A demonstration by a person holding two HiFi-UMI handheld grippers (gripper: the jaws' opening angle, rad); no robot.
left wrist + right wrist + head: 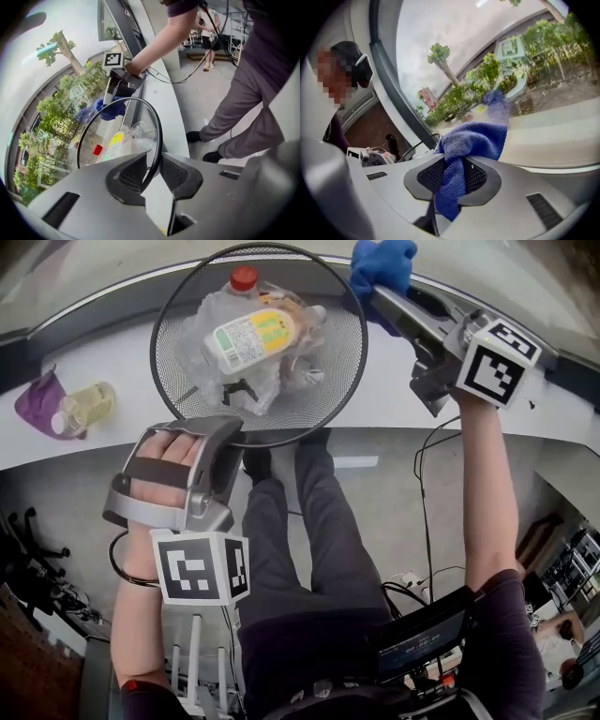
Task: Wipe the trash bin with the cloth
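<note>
On the white sill to my left, a small bottle of yellowish liquid lies touching a purple pouch. A red-capped bottle lies among crumpled clear plastic. Outside, green trees stand.

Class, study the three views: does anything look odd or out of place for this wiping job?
Yes. The black wire-mesh trash bin on the white ledge is not empty: a clear plastic bottle with a red cap and crumpled clear wrappers lie inside, odd for a bin being wiped.
</note>
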